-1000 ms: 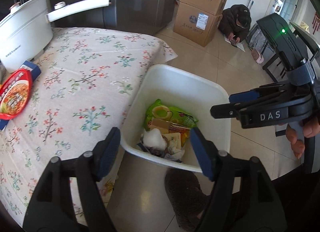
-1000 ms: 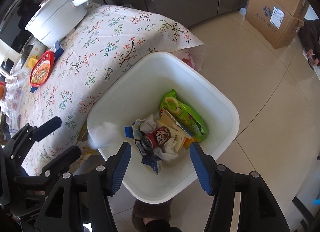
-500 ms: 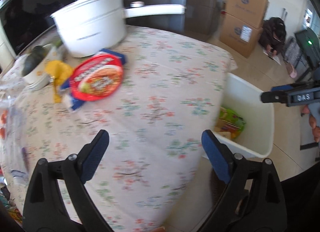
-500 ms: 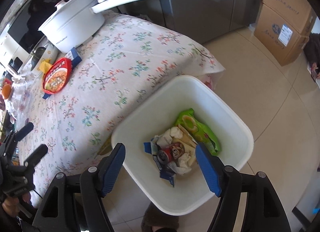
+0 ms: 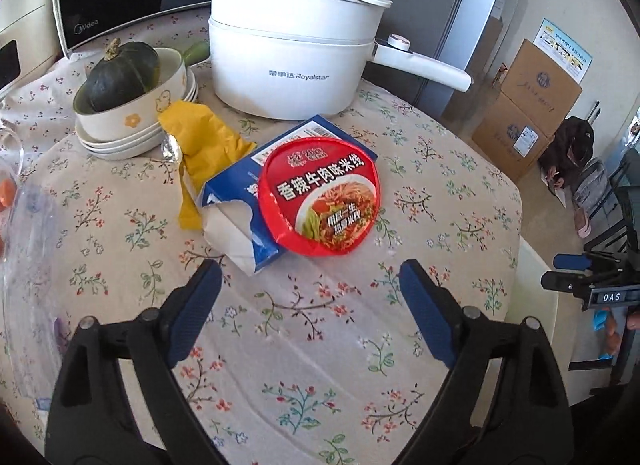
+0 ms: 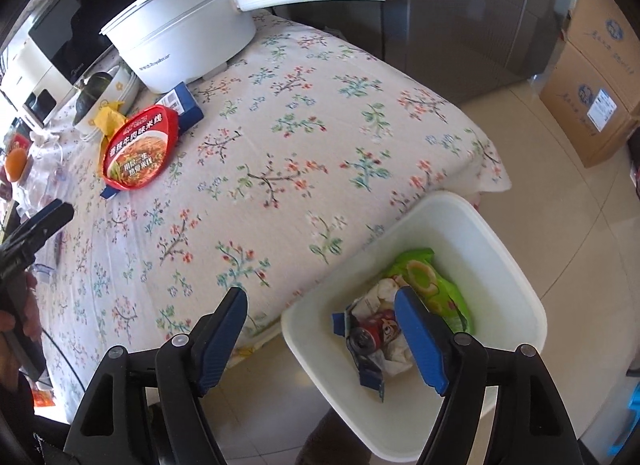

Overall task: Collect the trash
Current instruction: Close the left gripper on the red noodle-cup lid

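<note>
The left wrist view looks across the floral-clothed worktop [image 5: 320,329] and gives the close look at the trash still lying there: a round red foil noodle-bowl lid [image 5: 319,195] resting on top of a torn blue and white cardboard box [image 5: 248,205], with a crumpled yellow wrapper [image 5: 200,141] touching the box's far left side. Behind them stand a white lidded electric pot with a long handle [image 5: 288,61] and a dark green squash in a cream bowl [image 5: 120,77]. The right wrist view shows what the left one barely catches: the white plastic bin [image 6: 512,265] on the floor just beside the worktop's corner, holding a green snack bag [image 6: 436,285], a red drink can [image 6: 376,333] and crumpled papers.

The left tool [image 5: 310,305] hangs over the cloth just short of the lid and box, its 2 blue-padded fingers spread wide with nothing between them. The right tool [image 6: 320,341] is equally wide apart and empty, one finger over the worktop's edge and the other over the bin.
</note>
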### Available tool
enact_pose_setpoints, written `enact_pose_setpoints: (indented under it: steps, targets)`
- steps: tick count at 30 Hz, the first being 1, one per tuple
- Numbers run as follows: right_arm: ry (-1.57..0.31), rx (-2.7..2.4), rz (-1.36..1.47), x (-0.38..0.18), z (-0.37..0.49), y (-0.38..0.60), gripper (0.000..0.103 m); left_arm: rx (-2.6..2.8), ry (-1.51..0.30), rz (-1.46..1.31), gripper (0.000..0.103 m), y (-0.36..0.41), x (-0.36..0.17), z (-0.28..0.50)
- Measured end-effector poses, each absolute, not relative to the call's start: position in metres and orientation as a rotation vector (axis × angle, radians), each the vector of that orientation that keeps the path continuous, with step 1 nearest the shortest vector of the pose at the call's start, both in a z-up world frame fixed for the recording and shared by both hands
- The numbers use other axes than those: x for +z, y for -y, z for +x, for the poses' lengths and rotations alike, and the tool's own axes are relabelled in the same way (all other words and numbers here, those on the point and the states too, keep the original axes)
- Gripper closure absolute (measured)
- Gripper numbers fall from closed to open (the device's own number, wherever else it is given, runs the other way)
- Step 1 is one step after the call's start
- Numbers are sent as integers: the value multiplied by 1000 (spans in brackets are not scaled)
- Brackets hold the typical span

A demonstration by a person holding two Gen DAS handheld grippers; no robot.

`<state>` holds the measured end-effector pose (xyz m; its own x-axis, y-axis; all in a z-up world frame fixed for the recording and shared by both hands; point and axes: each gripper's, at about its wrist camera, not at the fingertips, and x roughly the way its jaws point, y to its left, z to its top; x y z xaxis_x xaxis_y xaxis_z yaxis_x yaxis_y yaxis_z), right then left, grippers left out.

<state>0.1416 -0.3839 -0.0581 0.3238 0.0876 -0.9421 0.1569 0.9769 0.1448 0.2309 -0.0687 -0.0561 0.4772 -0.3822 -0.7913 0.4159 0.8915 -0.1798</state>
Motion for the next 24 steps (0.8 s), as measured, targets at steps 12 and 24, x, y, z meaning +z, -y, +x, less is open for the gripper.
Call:
enact_pose_setpoints:
  steps: [12, 24]
  targets:
    - [-1257, -23, 220, -63, 185, 357, 25, -478, -1104, 34, 32, 88, -94, 292]
    - [-1274, -39, 229, -69, 184, 362, 25, -489, -1119, 64, 60, 106, -99, 282]
